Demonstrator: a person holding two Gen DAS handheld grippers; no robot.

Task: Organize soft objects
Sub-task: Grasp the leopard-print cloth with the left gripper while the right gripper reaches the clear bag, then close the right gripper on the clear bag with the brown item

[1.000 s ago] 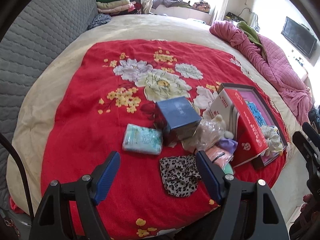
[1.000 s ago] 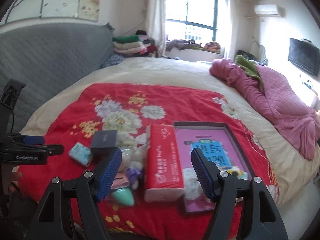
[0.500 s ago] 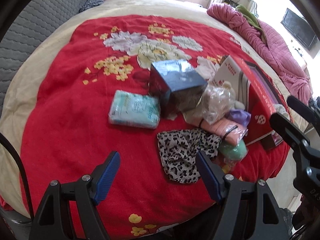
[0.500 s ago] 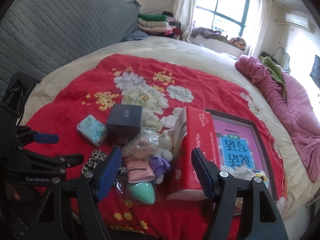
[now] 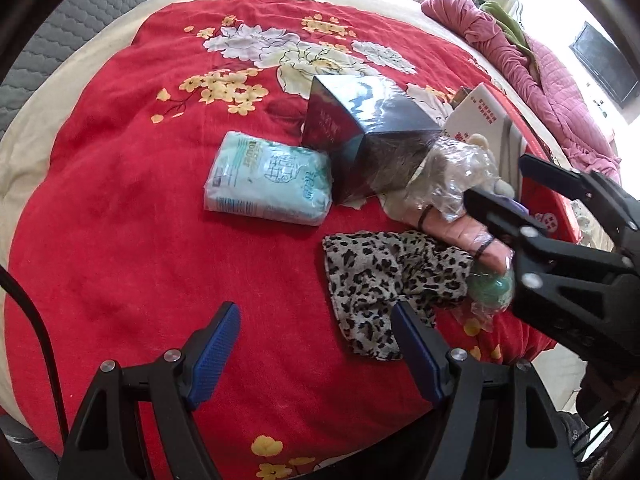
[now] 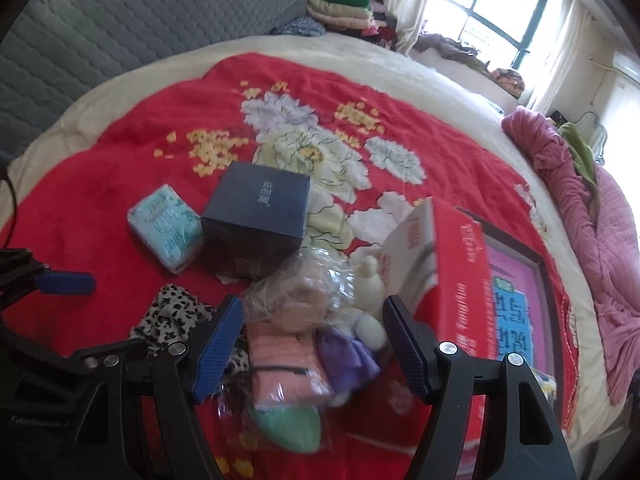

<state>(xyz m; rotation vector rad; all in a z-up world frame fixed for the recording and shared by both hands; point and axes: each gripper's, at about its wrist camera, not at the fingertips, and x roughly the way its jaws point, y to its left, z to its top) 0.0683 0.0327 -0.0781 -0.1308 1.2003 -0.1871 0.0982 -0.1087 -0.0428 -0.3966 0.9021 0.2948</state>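
A leopard-print cloth [image 5: 384, 276] lies on the red floral blanket [image 5: 120, 200], just ahead and right of my open, empty left gripper [image 5: 316, 344]. A pale green tissue pack [image 5: 268, 178] lies to its left beside a dark blue box [image 5: 368, 136]. A pile of plastic-wrapped soft items lies right of the cloth: a pink bundle [image 6: 288, 364], a green piece [image 6: 288, 420], a purple piece [image 6: 348, 356] and a cream plush [image 6: 372, 280]. My right gripper [image 6: 312, 348] is open and empty, hovering straddling this pile; it also shows in the left wrist view [image 5: 500, 196].
A red tissue carton [image 6: 452, 280] leans on a dark-framed tray with a pink and blue sheet [image 6: 516, 304] at the right. A pink quilt [image 6: 592, 220] lies further right. A grey headboard [image 6: 140, 12] and folded clothes [image 6: 340, 12] stand at the back.
Both grippers have moved down and forward toward the bed. The right gripper has come over the wrapped pile and entered the left wrist view. Both stay open.
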